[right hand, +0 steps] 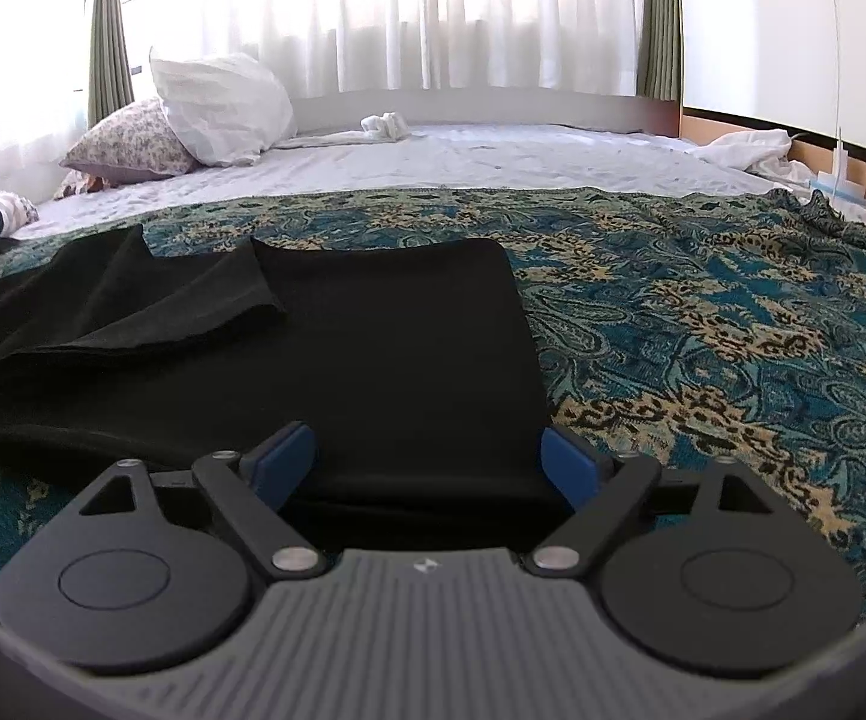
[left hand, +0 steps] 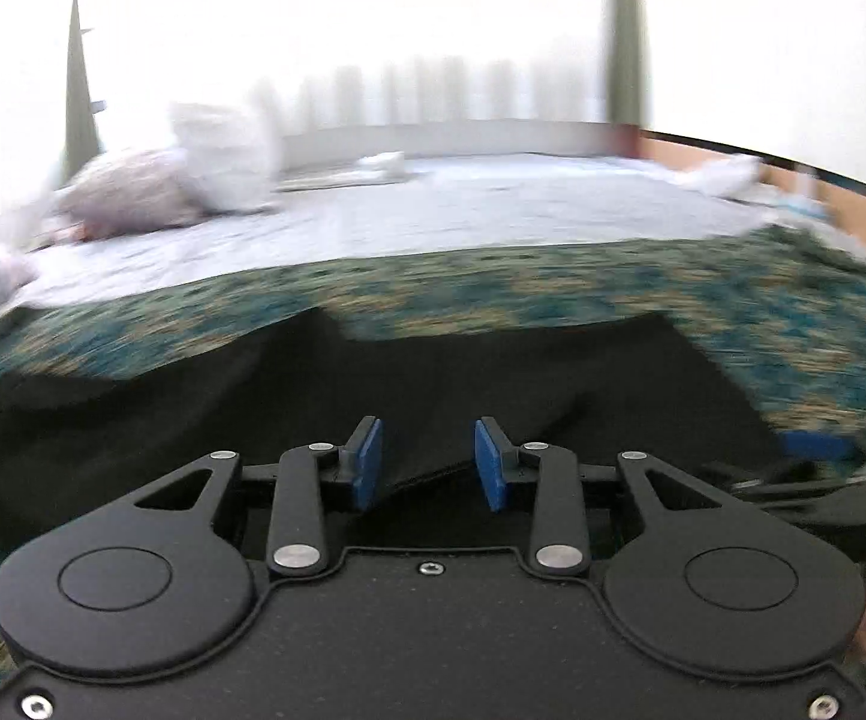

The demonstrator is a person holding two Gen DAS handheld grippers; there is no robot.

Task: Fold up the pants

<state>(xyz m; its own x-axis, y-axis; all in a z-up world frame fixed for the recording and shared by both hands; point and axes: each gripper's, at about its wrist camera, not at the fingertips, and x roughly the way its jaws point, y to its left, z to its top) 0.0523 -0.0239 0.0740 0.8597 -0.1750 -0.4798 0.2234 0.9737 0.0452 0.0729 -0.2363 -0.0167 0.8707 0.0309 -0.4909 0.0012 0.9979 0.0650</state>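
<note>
Right tool [right hand: 427, 468] nearest, pads wide apart, nothing gripped, over near end of black pants [right hand: 397, 348]. Pants lie on patterned blanket [right hand: 703, 312] at bed's near edge, partly folded, left layers loose. Left tool [left hand: 427, 465] pads apart, unclamped. Further folds left.

Black pants [right hand: 373, 336] on patterned bedspread [right hand: 703, 312], right tool [right hand: 427, 465] spread wide above them
</note>
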